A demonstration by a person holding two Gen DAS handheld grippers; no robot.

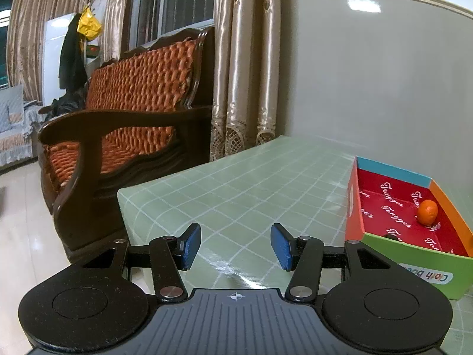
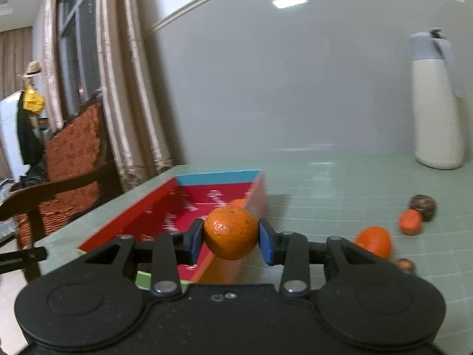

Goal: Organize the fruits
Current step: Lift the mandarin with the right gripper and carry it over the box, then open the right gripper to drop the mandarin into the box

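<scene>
Nearest the right wrist camera, the right hand-held gripper (image 2: pixel 231 238) holds a tangerine (image 2: pixel 231 232) between its blue pads (image 2: pixel 196 240), one pad pressed to each side of the fruit. It hangs above the right wall of the box (image 2: pixel 165 207), close to the box's near end. A red floor printed with white script lines the box, whose walls are blue at the far end, orange on the right and green at the near end. One small orange (image 1: pixel 427 211) lies inside, against the orange wall. On the worktop (image 2: pixel 325 183) to the right of the box lie more fruits: a large orange (image 2: pixel 374 242) near the gripper, a smaller orange (image 2: pixel 410 222) farther off touching a dark round fruit (image 2: pixel 423 207), and another partly hidden behind the gripper's linkage (image 2: pixel 405 264). A white jug (image 2: pixel 437 103) stands by the wall at the far right edge. The left hand-held gripper (image 1: pixel 236 247) is empty, jaws wide apart, over bare green worktop left of the box. That stretch runs clear to the left edge and far corner, beyond which stand a wooden sofa (image 1: pixel 133 112) and curtains (image 1: pixel 245 68).
</scene>
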